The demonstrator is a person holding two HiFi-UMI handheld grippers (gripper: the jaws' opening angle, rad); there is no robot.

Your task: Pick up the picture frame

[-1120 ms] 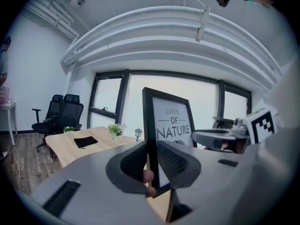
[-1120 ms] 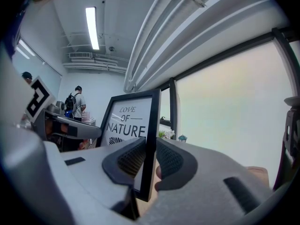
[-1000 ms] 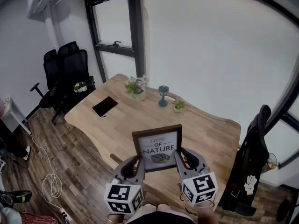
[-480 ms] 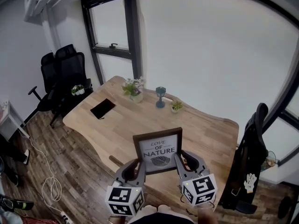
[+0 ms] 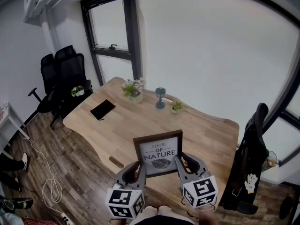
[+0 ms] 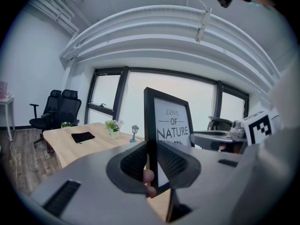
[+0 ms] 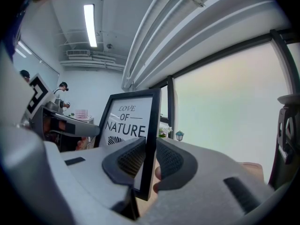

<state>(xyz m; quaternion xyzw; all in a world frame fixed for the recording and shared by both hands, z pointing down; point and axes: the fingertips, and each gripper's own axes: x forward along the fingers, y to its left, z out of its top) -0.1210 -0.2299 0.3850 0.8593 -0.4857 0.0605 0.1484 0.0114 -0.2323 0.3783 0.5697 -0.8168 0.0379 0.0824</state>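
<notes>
Little changed: left claw (image 5: 139,166) and right claw (image 5: 181,163) still pinch the upright picture frame (image 5: 158,152); apparently off worktop (image 5: 140,121), pickup looks done.

Grey left tongs (image 5: 138,164), right tongs (image 5: 180,160) bear marker cubes (image 5: 124,202).

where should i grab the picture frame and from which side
The picture frame stands upright, thin and flat, facing the person. Take it by its two black side rails, low down, one gripper per rail, coming in from the person's side. Each rail then slips edge-on between jaws that pinch front and back. The left gripper and right gripper are clamped on it just so.
</notes>
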